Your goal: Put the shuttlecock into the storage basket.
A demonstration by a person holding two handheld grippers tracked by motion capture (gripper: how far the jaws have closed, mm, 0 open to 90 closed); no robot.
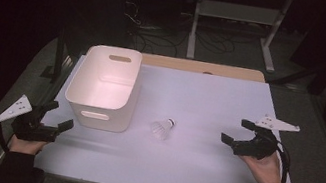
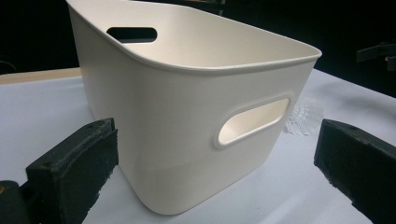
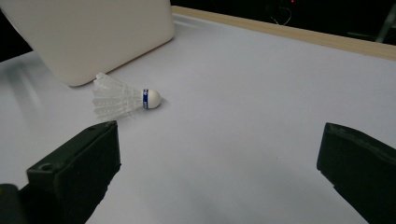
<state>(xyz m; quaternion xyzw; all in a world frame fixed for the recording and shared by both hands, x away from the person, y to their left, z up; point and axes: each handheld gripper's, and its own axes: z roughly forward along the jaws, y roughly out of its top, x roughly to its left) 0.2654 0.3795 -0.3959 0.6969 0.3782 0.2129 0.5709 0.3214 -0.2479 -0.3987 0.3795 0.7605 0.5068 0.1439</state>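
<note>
A white shuttlecock lies on its side on the pale table, just right of a cream plastic bin. The shuttlecock has a blue band near its cork tip, which points away from the bin. My left gripper rests open at the table's front left corner, facing the bin's near handle slot; the shuttlecock's feathers peek past the bin. My right gripper stands open at the right, apart from the shuttlecock, nothing between its jaws.
The bin is empty inside and has handle cut-outs at both ends. A wooden strip runs along the table's far edge. Beyond it, a dark floor holds cables and white desk legs.
</note>
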